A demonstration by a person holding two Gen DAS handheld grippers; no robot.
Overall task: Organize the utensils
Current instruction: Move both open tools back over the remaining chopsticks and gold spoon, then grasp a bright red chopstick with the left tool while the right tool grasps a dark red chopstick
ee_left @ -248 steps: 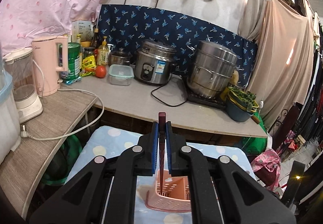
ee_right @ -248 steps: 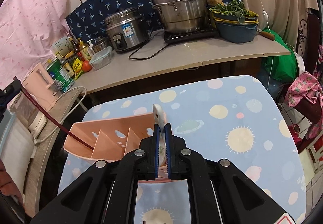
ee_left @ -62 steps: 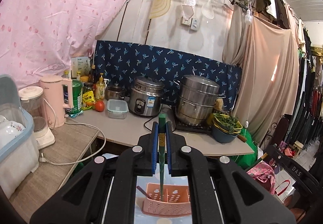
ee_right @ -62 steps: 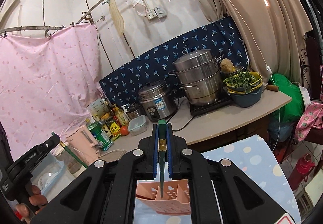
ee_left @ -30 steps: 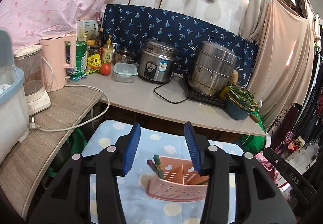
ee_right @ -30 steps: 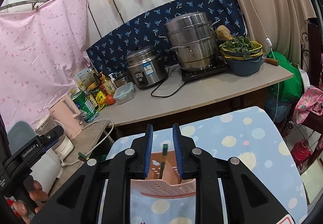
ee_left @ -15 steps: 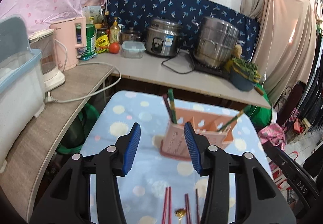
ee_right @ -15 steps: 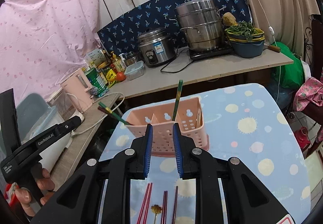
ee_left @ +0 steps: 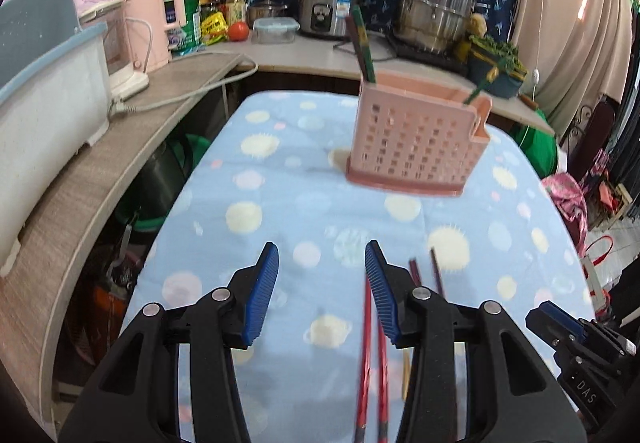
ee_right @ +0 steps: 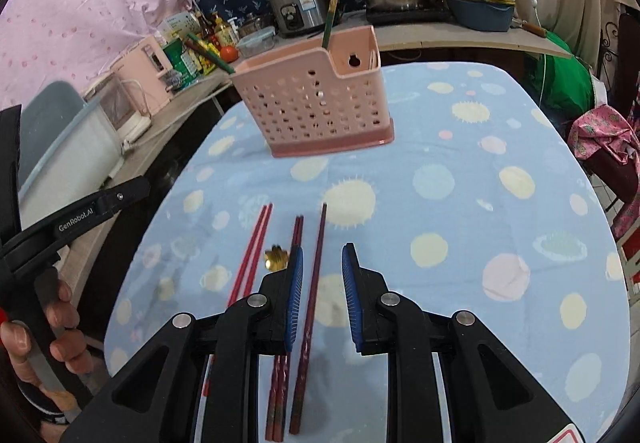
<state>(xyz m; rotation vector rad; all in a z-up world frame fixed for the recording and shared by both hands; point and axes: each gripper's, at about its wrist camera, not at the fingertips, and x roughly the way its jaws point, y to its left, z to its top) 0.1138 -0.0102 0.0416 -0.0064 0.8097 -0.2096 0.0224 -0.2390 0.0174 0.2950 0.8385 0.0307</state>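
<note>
Since 0.5 s ago both grippers have dropped low over the cloth; caddy now sits farther off. Left gripper (ee_left: 320, 259): jaws wide apart, empty, bright red chopstick pair (ee_left: 372, 355) by its right finger. Right gripper (ee_right: 322, 267): jaws apart, straddling a dark red chopstick (ee_right: 310, 307), not gripping. Pink utensil caddy (ee_right: 312, 103) already holds green chopsticks (ee_right: 330, 13). Left on cloth: two red pairs, one single, small gold-headed utensil (ee_right: 276, 257). Est. under half done. Surface: blue spotted tablecloth (ee_right: 480, 203). Behind: counter w/ rice cooker (ee_left: 328, 9), steamer pot (ee_left: 434, 13).
</note>
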